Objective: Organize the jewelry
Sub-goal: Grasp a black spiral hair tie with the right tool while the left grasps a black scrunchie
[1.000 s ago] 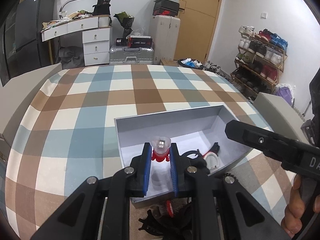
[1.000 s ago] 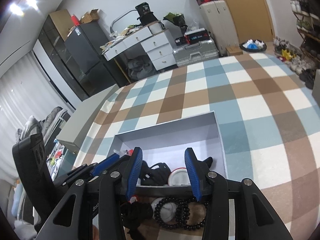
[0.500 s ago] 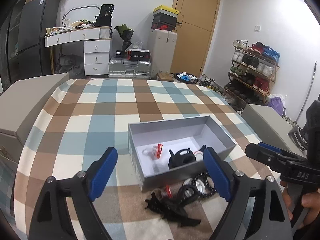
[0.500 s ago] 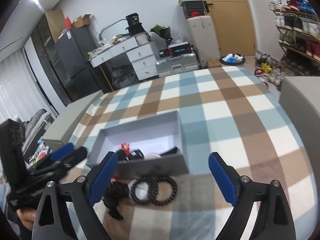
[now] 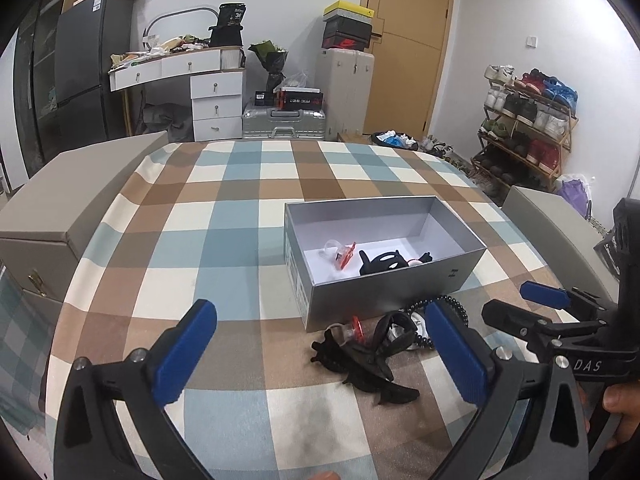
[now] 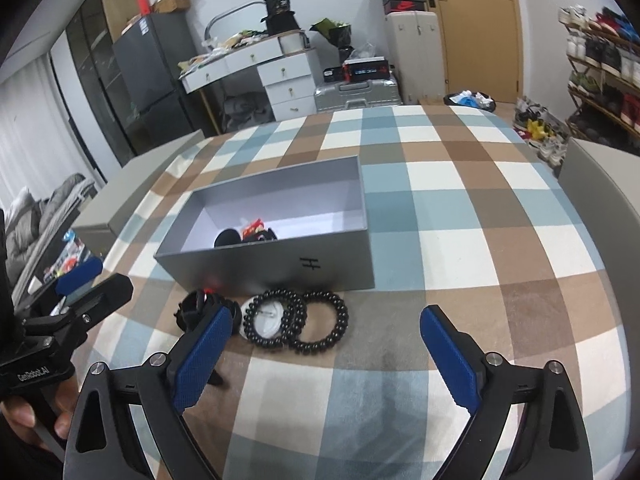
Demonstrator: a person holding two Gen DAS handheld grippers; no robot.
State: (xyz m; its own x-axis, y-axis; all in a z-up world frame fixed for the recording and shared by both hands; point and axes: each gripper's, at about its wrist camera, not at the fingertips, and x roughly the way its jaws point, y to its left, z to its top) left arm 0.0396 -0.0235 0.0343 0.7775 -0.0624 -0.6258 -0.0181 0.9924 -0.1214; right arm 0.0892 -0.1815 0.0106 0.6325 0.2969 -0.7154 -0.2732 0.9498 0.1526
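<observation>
A grey open box (image 5: 396,288) (image 6: 280,264) sits on the checked tablecloth. Inside lie a clear and red clip (image 5: 340,254) and a black item (image 5: 380,262) (image 6: 226,237). In front of the box lie black bead bracelets (image 6: 320,322) (image 5: 448,308), a white round piece (image 6: 266,320), black hair clips (image 5: 360,360) (image 6: 196,308) and a small red piece (image 5: 354,326). My left gripper (image 5: 320,364) is open and empty, held back from the pile. My right gripper (image 6: 324,358) is open and empty, just before the bracelets. Each gripper shows at the edge of the other's view.
Grey box-like units stand at the table's left (image 5: 72,204) and right (image 5: 560,232) sides. A desk with drawers (image 5: 212,92), a suitcase (image 5: 284,122), a door and a shoe rack (image 5: 528,120) are behind the table.
My left gripper opened, left the clear and red clip in the box and drew back. My right gripper also opened wide and pulled back from the box.
</observation>
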